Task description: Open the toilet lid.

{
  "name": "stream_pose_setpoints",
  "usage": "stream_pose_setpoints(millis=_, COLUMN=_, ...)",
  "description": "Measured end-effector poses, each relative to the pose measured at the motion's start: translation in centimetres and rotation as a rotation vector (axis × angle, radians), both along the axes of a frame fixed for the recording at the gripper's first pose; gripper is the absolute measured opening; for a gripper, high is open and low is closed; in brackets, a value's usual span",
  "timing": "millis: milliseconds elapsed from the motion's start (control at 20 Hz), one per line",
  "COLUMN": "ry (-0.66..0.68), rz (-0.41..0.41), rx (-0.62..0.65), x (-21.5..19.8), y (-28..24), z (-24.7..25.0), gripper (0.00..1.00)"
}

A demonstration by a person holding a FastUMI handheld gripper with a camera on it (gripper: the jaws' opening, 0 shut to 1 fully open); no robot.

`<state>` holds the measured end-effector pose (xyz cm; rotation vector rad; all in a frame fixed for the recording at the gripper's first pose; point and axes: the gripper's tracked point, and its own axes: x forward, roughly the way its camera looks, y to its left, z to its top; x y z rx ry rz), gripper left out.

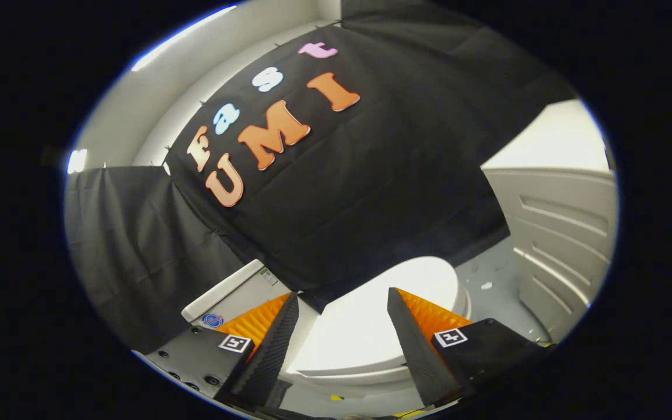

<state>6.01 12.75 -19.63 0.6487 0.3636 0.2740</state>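
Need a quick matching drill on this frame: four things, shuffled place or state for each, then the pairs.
Things:
1. lid
2. cistern
3. door
4. gripper

Descriptions:
A. ribbed, grey, beyond the right finger
B. open, holding nothing
C. down on the bowl, seen between the fingers
D. white box behind the left finger, partly under the cloth

Pairs: 1-C, 2-D, 3-A, 4-B
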Motion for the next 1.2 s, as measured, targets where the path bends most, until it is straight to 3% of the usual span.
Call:
stream_pose_setpoints(millis=150, ry=0.132, rz=-0.013, rx=0.131, x=-0.8, y=-0.6, z=-5.0, gripper=0.98)
stream_pose_setpoints(millis=350, ry=0.306, rz=-0.115, rx=0.326, x=-0.2, y=-2.5, z=-9.9, gripper=0.98)
stream_pose_setpoints(millis=600, ry=0.502, rz=-0.182, rx=0.465, x=-1.4, y=-3.1, z=-15.5, gripper=0.98)
stream_pose_setpoints(millis=850, ry=0.593, rz=-0.191, rx=0.392, x=-1.5, y=-2.7, z=-18.9, gripper=0.98)
stream_pose_setpoints(millis=1200, ry=0.634, rz=-0.200, rx=0.434, x=-0.5, y=-2.5, z=-20.8, gripper=0.90)
